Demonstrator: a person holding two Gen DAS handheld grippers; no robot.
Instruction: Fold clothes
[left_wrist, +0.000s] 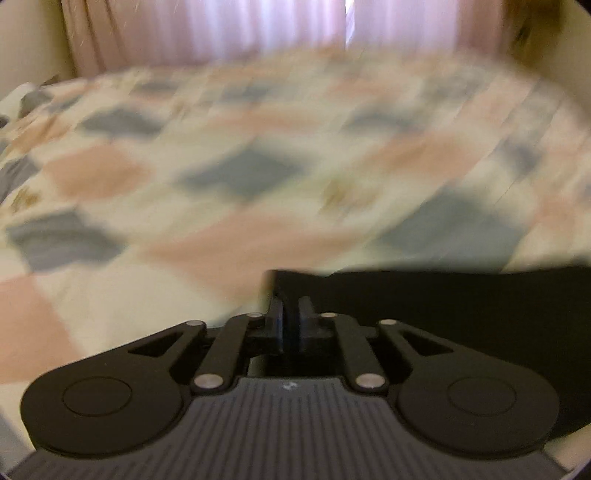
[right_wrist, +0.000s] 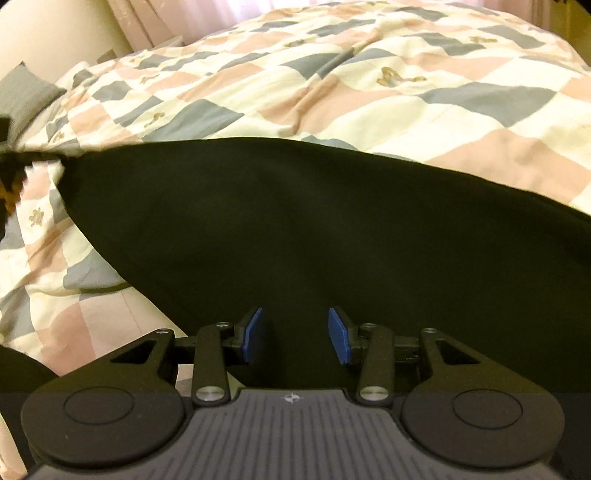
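Two grippers work one black garment lying crosswise on the checked bedspread: left gripper pinches its corner, right gripper hovers with fingers spread.

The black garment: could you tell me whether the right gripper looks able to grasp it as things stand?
Probably yes. The right gripper has its jaws open with the black garment spread directly ahead on the checked bedspread, and nothing lies between them.
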